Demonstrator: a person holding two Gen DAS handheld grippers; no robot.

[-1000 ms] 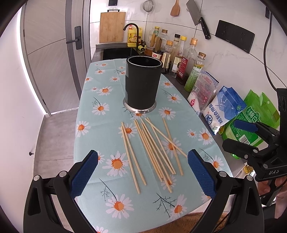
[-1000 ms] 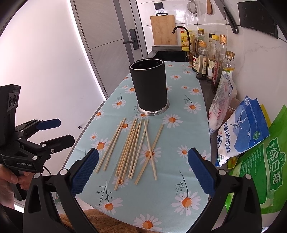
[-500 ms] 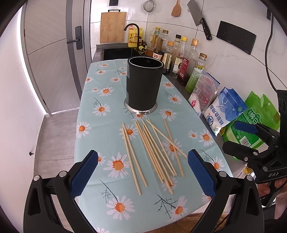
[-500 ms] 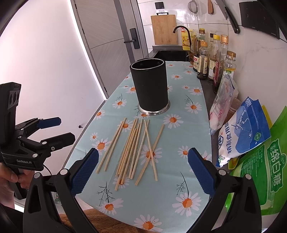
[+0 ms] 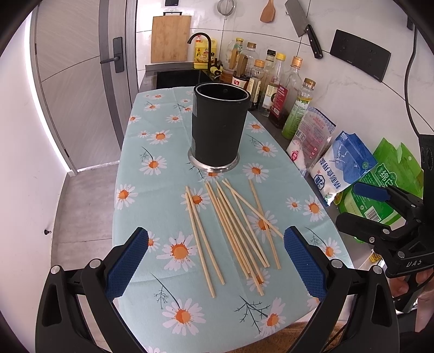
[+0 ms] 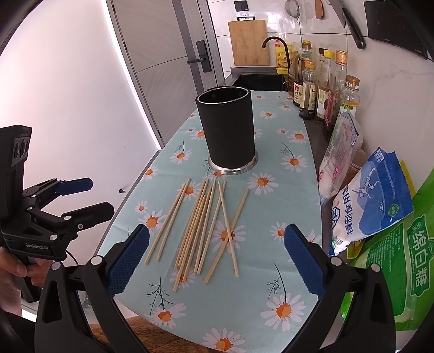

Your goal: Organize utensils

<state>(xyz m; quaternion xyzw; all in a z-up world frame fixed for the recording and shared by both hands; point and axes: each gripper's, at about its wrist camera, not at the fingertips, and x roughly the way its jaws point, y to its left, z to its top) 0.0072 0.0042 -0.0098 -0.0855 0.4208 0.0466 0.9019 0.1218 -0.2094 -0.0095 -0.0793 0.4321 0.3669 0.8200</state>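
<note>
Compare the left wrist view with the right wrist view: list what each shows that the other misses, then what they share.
Only the left wrist view shows the right tongs from the side, open and empty, and the cleaver hanging on the wall. Only the right wrist view shows the left tongs from the side, also open and empty. Both show the loose chopsticks on the daisy tablecloth, the upright black holder beyond them, the bottles and the blue bag.

Daisy-cloth table (image 5: 152,206): chopsticks (image 5: 233,228), holder (image 5: 218,126)
</note>
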